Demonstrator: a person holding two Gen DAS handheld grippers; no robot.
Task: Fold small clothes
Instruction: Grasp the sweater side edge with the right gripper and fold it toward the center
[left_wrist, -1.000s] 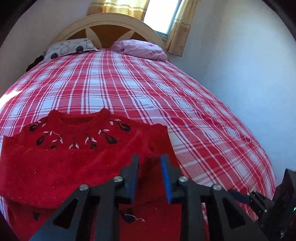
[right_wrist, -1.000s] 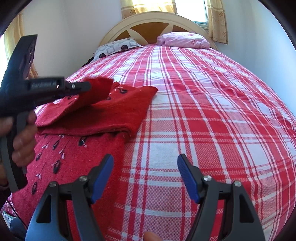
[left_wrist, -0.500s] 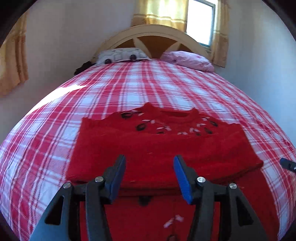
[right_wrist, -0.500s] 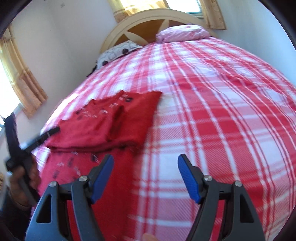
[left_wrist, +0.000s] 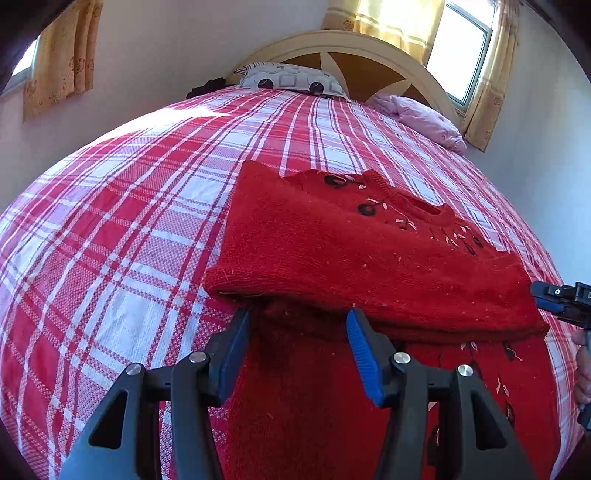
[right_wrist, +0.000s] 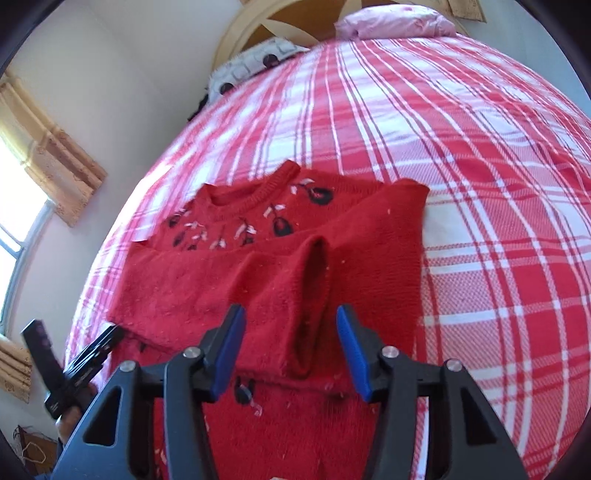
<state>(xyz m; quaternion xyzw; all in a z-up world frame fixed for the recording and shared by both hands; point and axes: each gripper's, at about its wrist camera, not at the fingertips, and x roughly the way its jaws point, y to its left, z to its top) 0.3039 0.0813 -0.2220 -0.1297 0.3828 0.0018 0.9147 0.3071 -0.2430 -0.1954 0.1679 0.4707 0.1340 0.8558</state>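
Note:
A small red knitted sweater (left_wrist: 351, 251) with black and white embroidery near the collar lies on the plaid bed, its sleeves folded across the chest. It also shows in the right wrist view (right_wrist: 280, 266), with a raised fold of sleeve in the middle. My left gripper (left_wrist: 297, 328) is open and empty, just in front of the left end of the folded sleeve edge. My right gripper (right_wrist: 290, 328) is open and empty, its jaws either side of the raised sleeve fold near the sweater's right side. The left gripper (right_wrist: 105, 343) shows at the sweater's other edge.
The bed (left_wrist: 110, 229) has a red and white plaid cover. A patterned pillow (left_wrist: 291, 79) and a pink pillow (left_wrist: 424, 118) lie by the curved headboard (left_wrist: 354, 55). Walls and curtained windows stand close on both sides.
The left gripper let go of the sleeve, opened and moved to the sweater's left edge. The right gripper moved in from the bare cover over the sweater's right side.

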